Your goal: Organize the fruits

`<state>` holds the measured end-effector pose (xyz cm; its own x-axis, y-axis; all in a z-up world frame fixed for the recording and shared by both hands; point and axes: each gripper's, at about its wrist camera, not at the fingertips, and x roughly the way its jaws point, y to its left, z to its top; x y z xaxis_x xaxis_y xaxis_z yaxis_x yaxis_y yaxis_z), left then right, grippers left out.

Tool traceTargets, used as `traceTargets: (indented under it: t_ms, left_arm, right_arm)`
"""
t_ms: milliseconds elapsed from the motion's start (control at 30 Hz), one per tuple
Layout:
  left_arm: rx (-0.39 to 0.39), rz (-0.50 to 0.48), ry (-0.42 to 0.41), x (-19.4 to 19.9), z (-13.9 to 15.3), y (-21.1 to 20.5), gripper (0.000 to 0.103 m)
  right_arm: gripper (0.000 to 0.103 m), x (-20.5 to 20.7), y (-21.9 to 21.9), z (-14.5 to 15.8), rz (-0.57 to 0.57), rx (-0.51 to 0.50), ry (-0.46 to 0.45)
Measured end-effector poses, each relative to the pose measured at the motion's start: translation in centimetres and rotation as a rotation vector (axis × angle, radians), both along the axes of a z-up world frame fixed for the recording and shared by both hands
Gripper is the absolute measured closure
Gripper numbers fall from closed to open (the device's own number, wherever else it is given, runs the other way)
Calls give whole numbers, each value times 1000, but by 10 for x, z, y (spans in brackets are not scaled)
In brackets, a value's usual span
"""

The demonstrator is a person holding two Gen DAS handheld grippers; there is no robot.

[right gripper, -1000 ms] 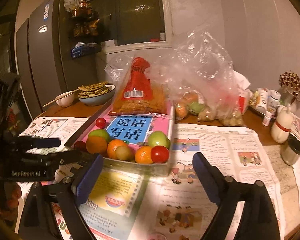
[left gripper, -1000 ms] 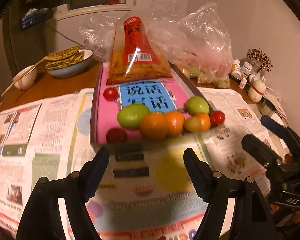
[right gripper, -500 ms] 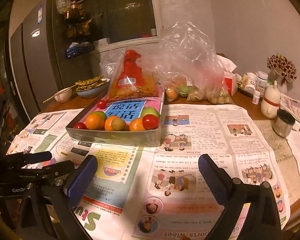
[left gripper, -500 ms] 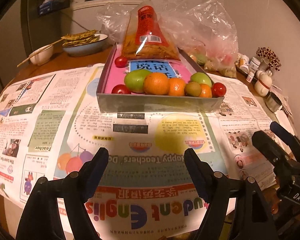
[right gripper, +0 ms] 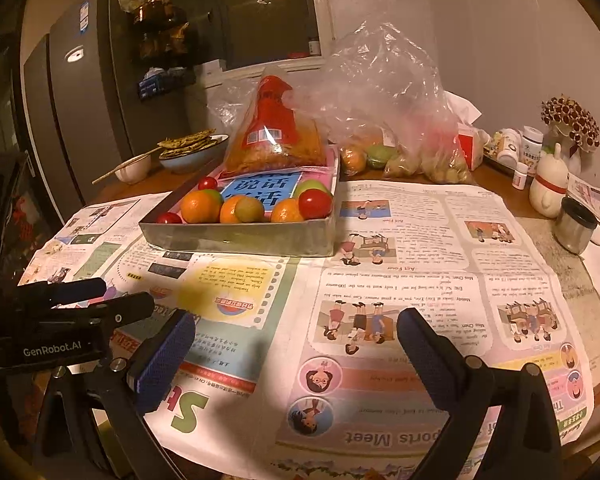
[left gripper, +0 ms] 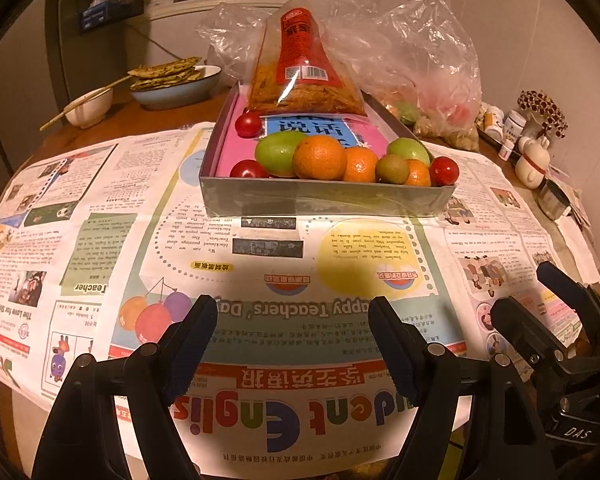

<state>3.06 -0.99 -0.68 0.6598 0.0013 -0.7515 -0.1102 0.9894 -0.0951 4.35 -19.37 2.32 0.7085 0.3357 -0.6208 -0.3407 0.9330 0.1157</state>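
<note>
The left gripper [left gripper: 292,336] has its jaws apart with nothing between them; only the newspaper [left gripper: 340,280] shows through the gap. The right gripper [right gripper: 296,344] stands spread wider, likewise empty, with printed pages below it. Neither touches any fruit. In the left wrist view the right gripper sits at the right edge, just beside the left one; in the right wrist view the left one appears at the left edge.

Beyond both grippers, well apart from them, a shallow grey tray [left gripper: 324,200] rests on the newspaper that covers the table. Along its near wall the fruits lie in a tight row: a red tomato [left gripper: 248,169], a green fruit [left gripper: 276,152], a large orange [left gripper: 319,157], a smaller orange [left gripper: 360,164], a brownish-green kiwi [left gripper: 392,169], another small orange [left gripper: 418,174] half hidden behind it, a second green fruit [left gripper: 408,149] and a red tomato [left gripper: 444,171] at the right end. 1 more tomato [left gripper: 249,124] sits alone further back on the pink liner. A red-labelled snack bag [left gripper: 304,76] leans at the tray's far end, with clear plastic bags [left gripper: 420,52] behind it.
</note>
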Motion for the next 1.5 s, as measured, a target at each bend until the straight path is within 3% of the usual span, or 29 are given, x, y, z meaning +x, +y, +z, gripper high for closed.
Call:
traceTargets:
  t_ms: [1500]
  left_arm:
    - [47,-1,39,2,-9,-7,24]
  right_arm:
    - [1,0,4,-4,7,-7,1]
